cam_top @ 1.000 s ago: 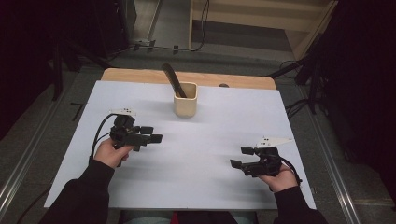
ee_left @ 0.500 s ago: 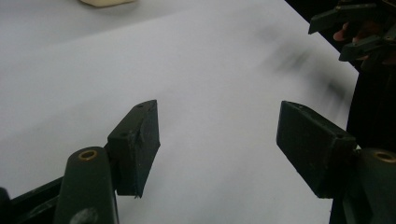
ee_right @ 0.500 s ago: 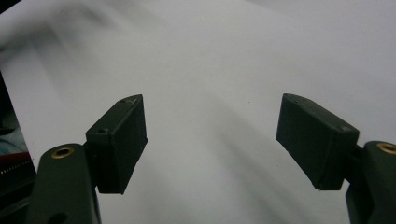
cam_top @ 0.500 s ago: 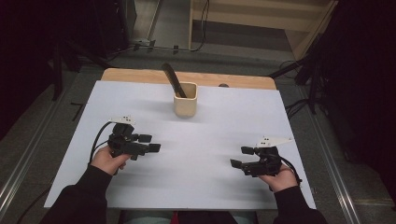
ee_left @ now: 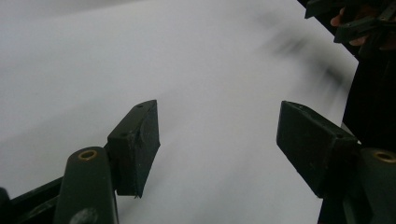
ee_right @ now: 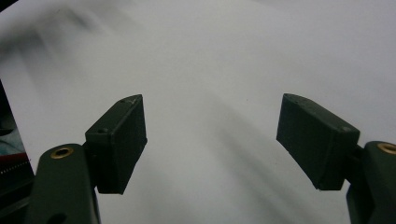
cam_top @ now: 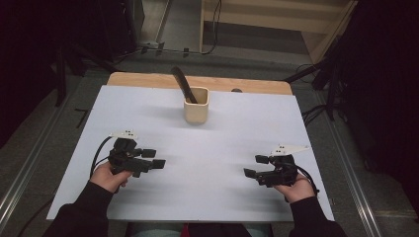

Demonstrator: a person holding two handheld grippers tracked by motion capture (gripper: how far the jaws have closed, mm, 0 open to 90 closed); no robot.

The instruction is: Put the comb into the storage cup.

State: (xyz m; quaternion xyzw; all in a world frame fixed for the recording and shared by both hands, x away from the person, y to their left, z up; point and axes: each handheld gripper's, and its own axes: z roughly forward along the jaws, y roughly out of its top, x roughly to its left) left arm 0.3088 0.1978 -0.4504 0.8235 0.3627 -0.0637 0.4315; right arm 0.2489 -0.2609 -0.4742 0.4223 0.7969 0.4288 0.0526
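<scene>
Two grippers are held low over a white worktop [cam_top: 212, 148], one in each of the person's hands. The left gripper [cam_top: 153, 158] is seen near the worktop's left edge, toward the near side, with its jaws pointed toward the middle; its jaws are spread wide and nothing is held between them, as is confirmed in the left gripper view [ee_left: 217, 140], where bare white surface is seen in the gap. The right gripper [cam_top: 256, 166] is seen near the right edge, also toward the near side, with its jaws pointed toward the left; these are likewise spread wide and empty, and only white surface is seen between them in the right gripper view [ee_right: 210, 140]. The two grippers are kept well apart.

A cream-coloured cup [cam_top: 196, 105] is placed upright near the far edge of the worktop, about midway along it, well away from both grippers. A dark utensil [cam_top: 184, 84] is stood in the cup, tilted toward the far left. A strip of wooden table [cam_top: 143, 79] is left uncovered beyond the worktop's far edge.
</scene>
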